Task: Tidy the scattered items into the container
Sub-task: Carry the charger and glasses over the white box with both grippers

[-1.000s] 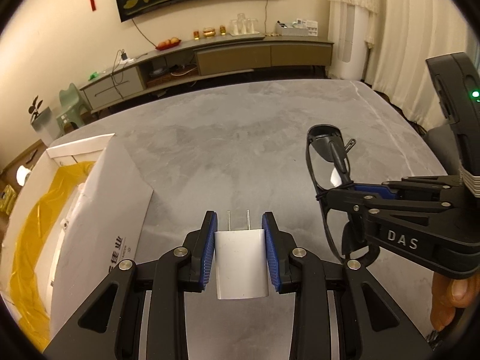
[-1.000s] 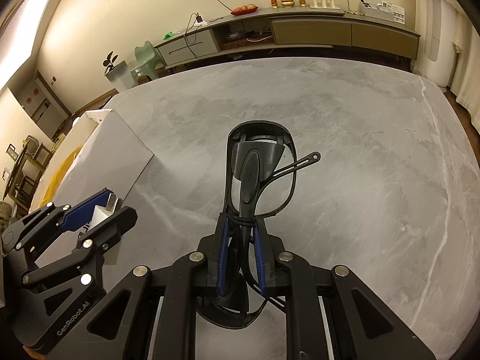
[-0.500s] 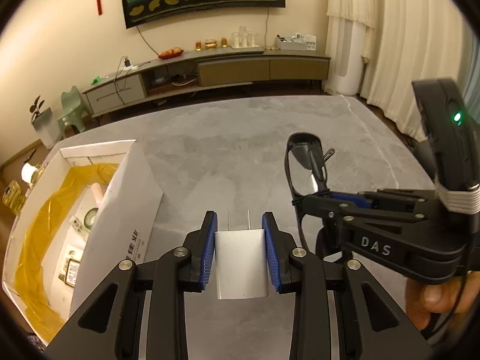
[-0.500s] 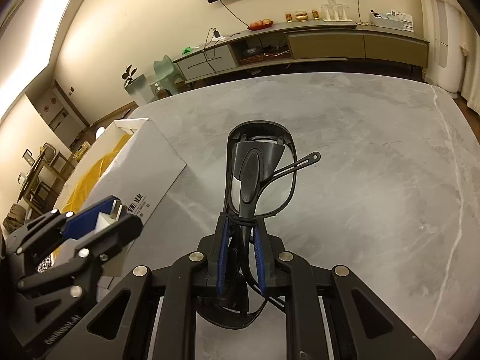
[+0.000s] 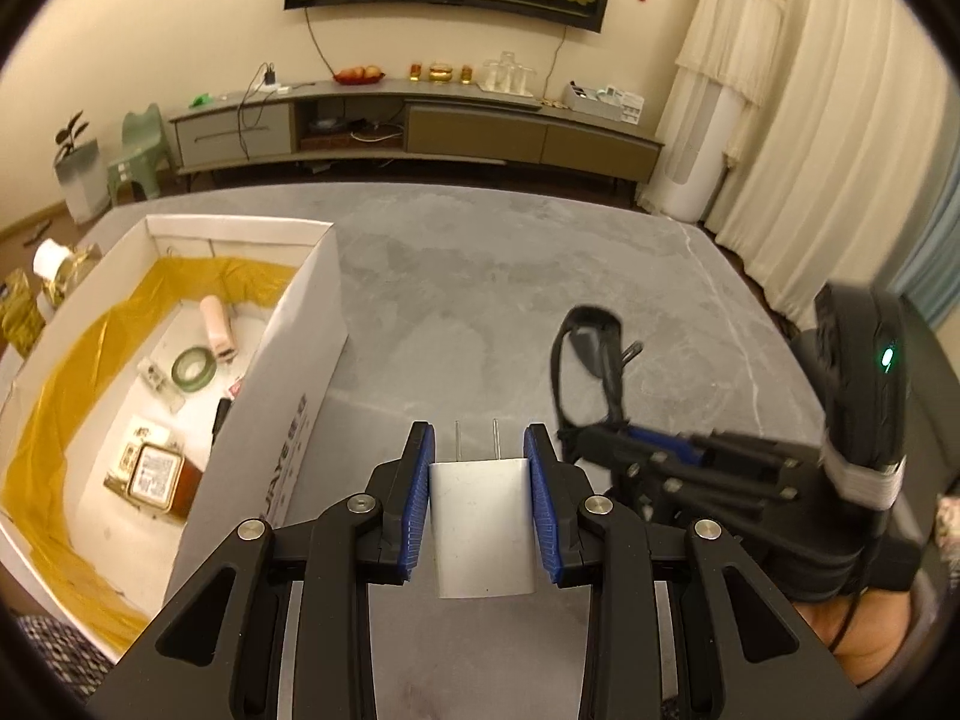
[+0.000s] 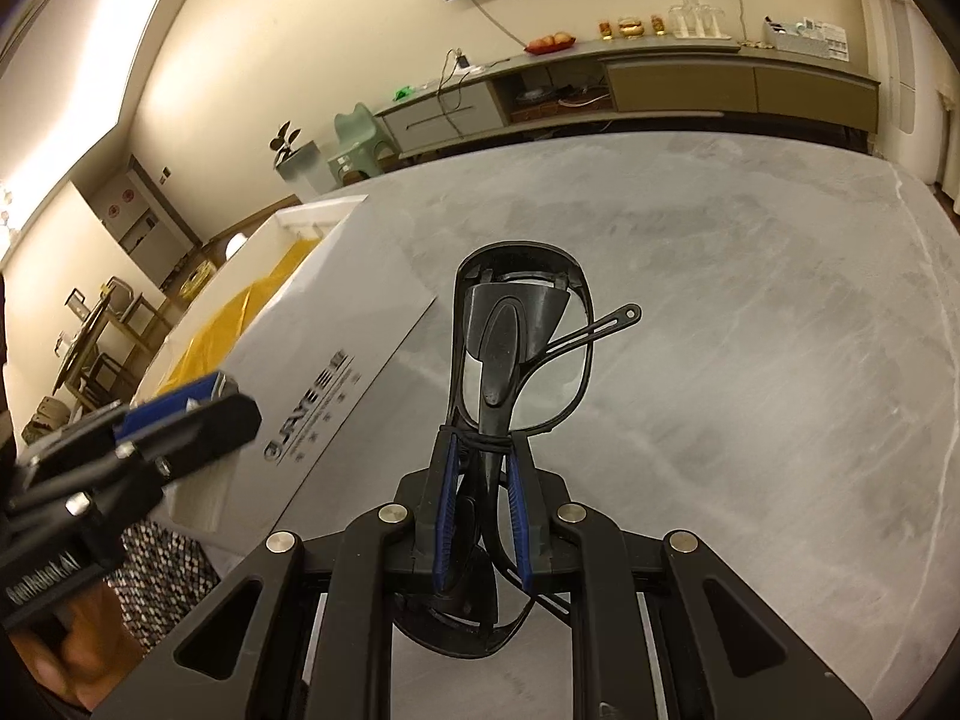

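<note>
1. A white charger (image 5: pixel 483 531), prongs forward, is being gripped by the left tool (image 5: pixel 482 501) above the desk (image 5: pixel 510 300).
2. Folded black glasses (image 6: pixel 519 354) are being clamped by the right tool (image 6: pixel 480 516).
3. Tape (image 5: pixel 193 366) and packets are lying in the yellow-lined white box (image 5: pixel 312 324).

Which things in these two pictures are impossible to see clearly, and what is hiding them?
- Left wrist view: the box floor nearest the table is hidden by its own white wall.
- Left wrist view: labels on the small items inside are too small to read.
- Right wrist view: the lower half of the glasses is behind the right gripper.
</note>
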`<control>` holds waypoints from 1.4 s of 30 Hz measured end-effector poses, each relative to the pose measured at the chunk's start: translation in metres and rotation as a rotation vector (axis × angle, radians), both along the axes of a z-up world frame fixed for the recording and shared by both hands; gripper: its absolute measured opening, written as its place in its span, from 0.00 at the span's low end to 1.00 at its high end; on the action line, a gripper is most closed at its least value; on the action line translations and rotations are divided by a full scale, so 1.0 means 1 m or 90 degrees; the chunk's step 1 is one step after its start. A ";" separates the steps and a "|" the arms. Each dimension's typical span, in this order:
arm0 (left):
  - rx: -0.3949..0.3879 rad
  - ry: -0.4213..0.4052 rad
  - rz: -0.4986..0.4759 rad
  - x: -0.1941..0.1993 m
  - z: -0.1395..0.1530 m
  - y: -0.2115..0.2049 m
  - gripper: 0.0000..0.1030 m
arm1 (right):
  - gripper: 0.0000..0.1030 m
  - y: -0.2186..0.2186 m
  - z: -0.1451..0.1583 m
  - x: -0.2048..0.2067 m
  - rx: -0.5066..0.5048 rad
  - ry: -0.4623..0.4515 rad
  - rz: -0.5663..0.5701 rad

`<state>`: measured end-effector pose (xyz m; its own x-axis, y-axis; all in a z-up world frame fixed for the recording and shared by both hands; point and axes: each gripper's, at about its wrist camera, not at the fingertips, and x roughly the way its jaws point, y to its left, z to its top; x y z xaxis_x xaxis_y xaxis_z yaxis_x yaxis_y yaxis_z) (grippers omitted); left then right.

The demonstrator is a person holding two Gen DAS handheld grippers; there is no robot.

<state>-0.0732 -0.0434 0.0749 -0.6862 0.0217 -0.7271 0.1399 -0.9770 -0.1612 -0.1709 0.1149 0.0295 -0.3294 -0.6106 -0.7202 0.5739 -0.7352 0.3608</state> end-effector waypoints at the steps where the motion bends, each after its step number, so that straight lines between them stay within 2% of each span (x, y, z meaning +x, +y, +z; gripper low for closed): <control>1: 0.002 0.002 -0.001 0.003 0.001 -0.001 0.31 | 0.17 -0.002 -0.001 0.004 -0.002 -0.001 0.002; 8: 0.025 0.031 -0.004 0.022 0.016 -0.017 0.31 | 0.17 -0.011 0.005 0.037 -0.009 0.018 -0.012; 14: 0.051 0.071 0.003 0.035 0.035 -0.038 0.31 | 0.17 -0.020 0.015 0.053 -0.030 0.007 -0.015; 22: 0.082 0.109 0.020 0.052 0.049 -0.073 0.31 | 0.17 -0.049 0.054 0.071 -0.048 0.041 0.003; 29: 0.103 0.129 0.050 0.063 0.050 -0.109 0.31 | 0.17 -0.083 0.080 0.087 -0.048 0.070 0.030; 42: 0.144 0.145 0.108 0.080 0.037 -0.171 0.31 | 0.17 -0.144 0.099 0.108 -0.027 0.091 0.074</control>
<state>0.0066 -0.2141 0.1123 -0.8374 0.0365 -0.5454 0.2328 -0.8789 -0.4163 -0.0627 -0.0288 0.1285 -0.3517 -0.6795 -0.6438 0.7017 -0.6466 0.2991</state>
